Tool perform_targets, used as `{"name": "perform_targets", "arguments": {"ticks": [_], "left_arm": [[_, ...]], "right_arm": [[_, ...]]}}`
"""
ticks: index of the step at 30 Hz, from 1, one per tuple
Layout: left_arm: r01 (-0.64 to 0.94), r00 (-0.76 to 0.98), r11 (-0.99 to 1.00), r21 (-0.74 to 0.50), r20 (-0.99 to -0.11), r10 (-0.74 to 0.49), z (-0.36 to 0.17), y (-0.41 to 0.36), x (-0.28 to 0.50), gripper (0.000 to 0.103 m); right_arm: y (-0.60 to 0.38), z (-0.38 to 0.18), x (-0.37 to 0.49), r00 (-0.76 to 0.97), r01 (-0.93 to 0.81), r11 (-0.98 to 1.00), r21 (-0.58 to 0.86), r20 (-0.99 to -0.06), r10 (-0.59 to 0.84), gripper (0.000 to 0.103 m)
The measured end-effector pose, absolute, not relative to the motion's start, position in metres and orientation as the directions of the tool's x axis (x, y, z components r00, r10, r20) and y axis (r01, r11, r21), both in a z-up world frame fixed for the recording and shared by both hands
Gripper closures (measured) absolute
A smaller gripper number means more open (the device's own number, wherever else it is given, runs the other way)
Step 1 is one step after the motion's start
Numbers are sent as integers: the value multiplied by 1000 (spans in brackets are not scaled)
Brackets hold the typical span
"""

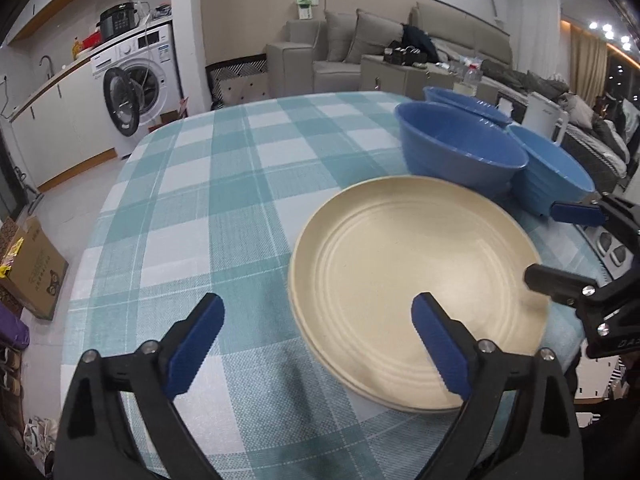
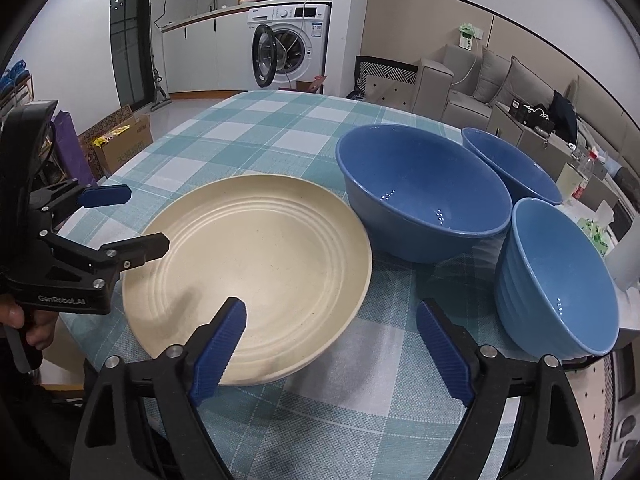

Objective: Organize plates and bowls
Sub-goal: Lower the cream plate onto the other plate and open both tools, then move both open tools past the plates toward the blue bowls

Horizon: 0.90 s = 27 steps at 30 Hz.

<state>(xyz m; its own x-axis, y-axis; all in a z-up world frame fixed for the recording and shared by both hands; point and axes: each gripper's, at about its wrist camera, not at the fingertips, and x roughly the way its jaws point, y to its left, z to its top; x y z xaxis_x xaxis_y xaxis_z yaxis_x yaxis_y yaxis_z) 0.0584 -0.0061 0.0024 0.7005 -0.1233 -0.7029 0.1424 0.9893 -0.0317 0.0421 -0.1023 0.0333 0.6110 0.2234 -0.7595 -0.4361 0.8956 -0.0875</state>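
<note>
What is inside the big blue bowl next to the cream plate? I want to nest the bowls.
The big blue bowl shows only a bare glossy inside with light glints. Its near inner wall is hidden in the left wrist view, but the right wrist view shows nothing in it.

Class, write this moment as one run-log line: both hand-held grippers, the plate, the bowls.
left hand-held gripper: open, empty | right hand-held gripper: open, empty | cream plate: on tablecloth | blue bowls: three, unstacked, beside plate

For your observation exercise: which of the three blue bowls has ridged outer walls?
The lighter blue bowl nearest the right gripper; the two darker bowls behind it look smooth.
</note>
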Motion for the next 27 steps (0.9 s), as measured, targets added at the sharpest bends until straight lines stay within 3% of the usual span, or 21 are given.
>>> {"name": "perform_targets", "arguments": {"ticks": [8, 27], "left_arm": [[136, 739, 987, -84, -655, -158, 19, -2, 53, 3], [168, 766, 978, -124, -608, -209, 38, -14, 56, 2]], "right_arm": [[-103, 42, 39, 619, -451, 891, -57, -739, 266, 3], [-134, 84, 30, 650, -460, 888, 14, -676, 347, 2]]}}
